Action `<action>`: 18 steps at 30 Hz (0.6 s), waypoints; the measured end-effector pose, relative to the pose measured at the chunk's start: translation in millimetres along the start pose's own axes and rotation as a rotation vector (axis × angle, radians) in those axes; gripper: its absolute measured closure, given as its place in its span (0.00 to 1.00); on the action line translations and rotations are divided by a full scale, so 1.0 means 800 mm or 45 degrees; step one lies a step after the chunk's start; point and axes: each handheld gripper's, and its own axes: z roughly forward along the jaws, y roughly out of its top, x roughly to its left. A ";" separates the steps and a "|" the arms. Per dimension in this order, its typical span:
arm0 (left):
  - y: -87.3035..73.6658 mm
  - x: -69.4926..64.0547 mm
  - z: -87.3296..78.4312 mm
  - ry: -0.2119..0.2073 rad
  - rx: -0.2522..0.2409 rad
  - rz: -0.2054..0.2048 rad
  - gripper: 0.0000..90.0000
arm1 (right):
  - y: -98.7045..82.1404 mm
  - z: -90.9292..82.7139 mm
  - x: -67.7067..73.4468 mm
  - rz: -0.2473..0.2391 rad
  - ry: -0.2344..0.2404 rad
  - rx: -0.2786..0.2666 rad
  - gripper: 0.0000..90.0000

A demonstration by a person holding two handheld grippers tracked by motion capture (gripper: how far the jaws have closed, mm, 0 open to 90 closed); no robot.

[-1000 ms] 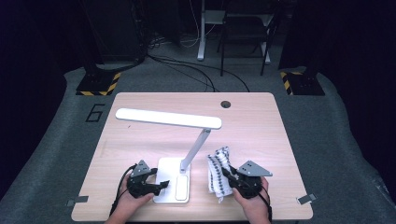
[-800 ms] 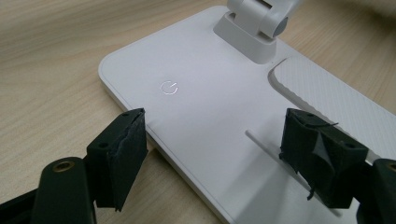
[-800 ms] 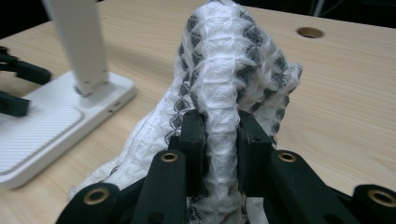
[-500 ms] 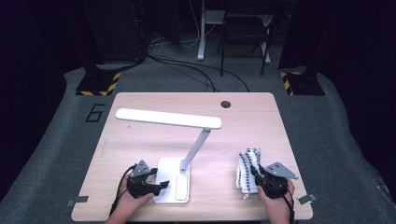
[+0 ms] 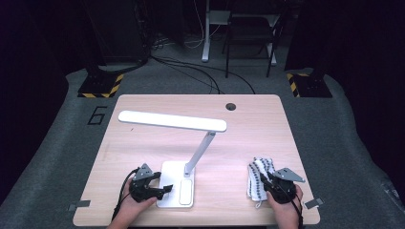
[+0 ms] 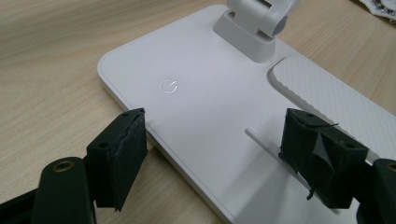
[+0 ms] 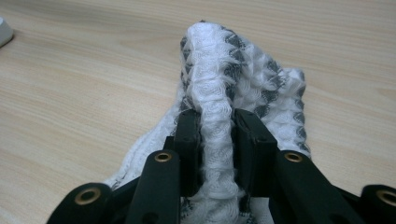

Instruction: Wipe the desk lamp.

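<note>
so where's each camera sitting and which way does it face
High view: above the person's edge of the table, looking forward and down; both hands show, with the left gripper and right gripper.
Left gripper view: rides that gripper, facing the lamp base between wide jaws.
Right gripper view: rides that gripper, jaws around a fold of the cloth, just easing apart.
Shared: the high view shows base and cloth too.

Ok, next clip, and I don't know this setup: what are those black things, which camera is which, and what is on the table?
A person holds a hand-held two-jaw gripper in each hand. One camera looks down from above; the other two ride on the grippers. On the wooden table stands a white desk lamp. The left gripper, jaws open, straddles a corner of the lamp base. The right gripper has a fold of a white and grey cloth between its jaws, which have just been opening; the cloth lies on the table.
</note>
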 end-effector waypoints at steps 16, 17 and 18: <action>0.000 0.001 0.000 -0.004 0.001 -0.001 0.25 | 0.013 -0.015 0.000 0.015 0.011 -0.094 0.47; 0.000 0.001 0.000 -0.005 0.003 -0.003 0.25 | 0.014 -0.017 0.001 0.028 0.011 -0.099 0.46; 0.000 0.001 -0.001 -0.013 0.012 -0.002 0.25 | 0.016 -0.019 0.002 0.043 0.013 -0.116 0.45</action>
